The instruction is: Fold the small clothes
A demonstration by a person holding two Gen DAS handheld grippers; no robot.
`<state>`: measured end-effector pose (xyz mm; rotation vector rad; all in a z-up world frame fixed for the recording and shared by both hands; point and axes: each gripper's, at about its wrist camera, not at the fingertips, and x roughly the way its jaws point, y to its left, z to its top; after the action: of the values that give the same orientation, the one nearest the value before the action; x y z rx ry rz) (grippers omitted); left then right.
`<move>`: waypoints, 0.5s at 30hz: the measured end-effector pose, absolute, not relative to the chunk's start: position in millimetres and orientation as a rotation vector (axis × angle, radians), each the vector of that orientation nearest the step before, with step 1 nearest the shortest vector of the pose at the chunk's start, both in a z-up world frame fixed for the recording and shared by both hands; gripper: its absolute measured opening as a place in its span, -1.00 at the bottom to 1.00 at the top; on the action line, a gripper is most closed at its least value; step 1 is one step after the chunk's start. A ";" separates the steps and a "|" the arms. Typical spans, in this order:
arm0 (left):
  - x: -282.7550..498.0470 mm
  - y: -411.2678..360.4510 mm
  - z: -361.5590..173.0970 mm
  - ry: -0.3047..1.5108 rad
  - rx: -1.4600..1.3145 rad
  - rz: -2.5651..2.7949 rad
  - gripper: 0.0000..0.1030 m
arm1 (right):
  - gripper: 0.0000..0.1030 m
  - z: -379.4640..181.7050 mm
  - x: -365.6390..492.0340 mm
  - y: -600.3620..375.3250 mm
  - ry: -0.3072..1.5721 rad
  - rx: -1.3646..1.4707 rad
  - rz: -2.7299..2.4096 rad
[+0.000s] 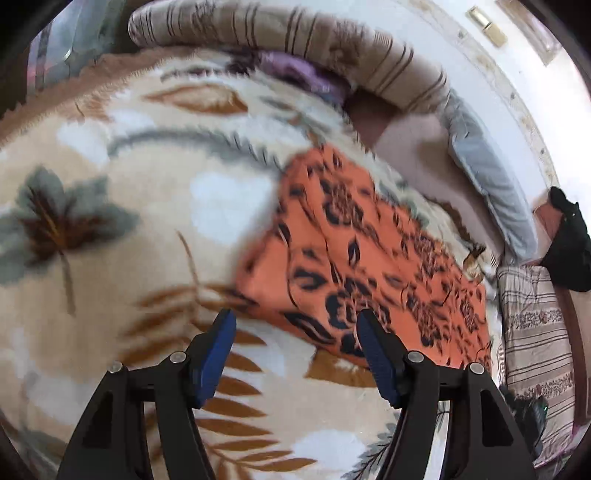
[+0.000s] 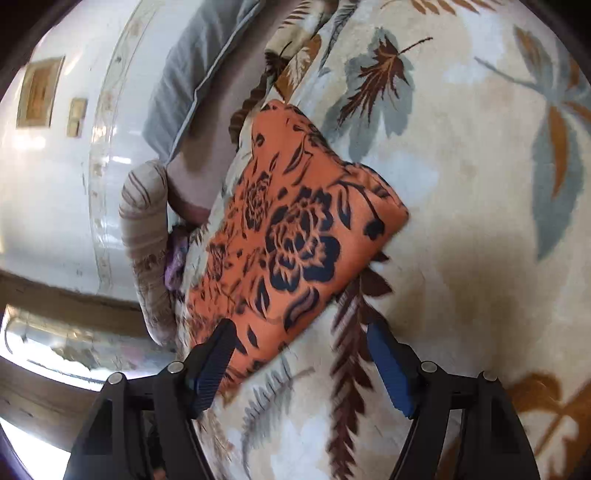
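An orange cloth with dark blue flowers lay folded flat on a fluffy cream blanket that had leaf pictures on it. In the left wrist view the cloth sat to the right of the middle, and its near edge was just past the tips of the left gripper. That gripper was spread wide and gripped nothing. Its right blue pad showed over the near corner of the cloth, and its left blue pad sat over bare blanket. In the right wrist view the same cloth looked like a neat rectangle, tilted, with its near end between the tips of the right gripper. That gripper was spread wide too, and nothing was squeezed in it. I could not tell if its left pad touched the cloth. Far behind the cloth there was a striped rolled cushion, a grey pillow on the right, and a white wall. A bit of purple fabric peeked out by the cushion. Both pictures were a little blurry.
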<state>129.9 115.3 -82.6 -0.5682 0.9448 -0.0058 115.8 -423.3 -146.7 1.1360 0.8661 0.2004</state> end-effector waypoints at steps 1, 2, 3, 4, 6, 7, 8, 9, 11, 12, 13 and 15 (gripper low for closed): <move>135.7 111.5 -89.4 0.956 -0.566 0.006 0.33 | 0.48 -149.6 122.4 -424.9 0.859 1.151 0.172; 142.4 109.4 -96.6 0.976 -0.567 0.030 0.33 | 0.48 -153.3 128.6 -427.4 0.856 1.162 0.135; 145.7 108.7 -102.6 0.989 -0.581 0.046 0.33 | 0.48 -157.7 134.6 -430.2 0.850 1.184 0.114; 152.0 109.2 -108.3 0.994 -0.599 0.060 0.33 | 0.48 -160.6 136.5 -433.5 0.849 1.201 0.099; 157.5 107.7 -107.4 0.978 -0.580 0.081 0.33 | 0.48 -162.4 143.4 -436.0 0.834 1.231 0.075; 161.2 106.3 -107.2 0.982 -0.572 0.089 0.33 | 0.48 -162.6 144.9 -436.2 0.833 1.239 0.063; 162.4 107.5 -106.8 0.981 -0.576 0.095 0.33 | 0.48 -163.4 146.0 -436.9 0.833 1.257 0.042; 163.9 108.5 -106.8 0.975 -0.586 0.106 0.33 | 0.48 -164.0 147.1 -437.2 0.829 1.276 0.024; 167.9 109.7 -108.6 0.972 -0.592 0.124 0.33 | 0.51 -163.1 153.1 -437.0 0.822 1.282 0.010; 169.4 109.5 -108.7 0.969 -0.583 0.133 0.30 | 0.51 -162.1 158.7 -436.1 0.822 1.281 0.001; 172.7 108.6 -108.4 0.974 -0.568 0.150 0.14 | 0.49 -162.6 161.6 -435.6 0.828 1.277 -0.012; 178.5 110.0 -108.8 0.988 -0.546 0.161 -0.38 | 0.23 -157.3 171.1 -430.9 0.841 1.230 -0.021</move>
<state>178.5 110.0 -108.8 -0.5456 0.9877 0.1615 171.1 -430.9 -157.3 1.2304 0.8406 -0.0208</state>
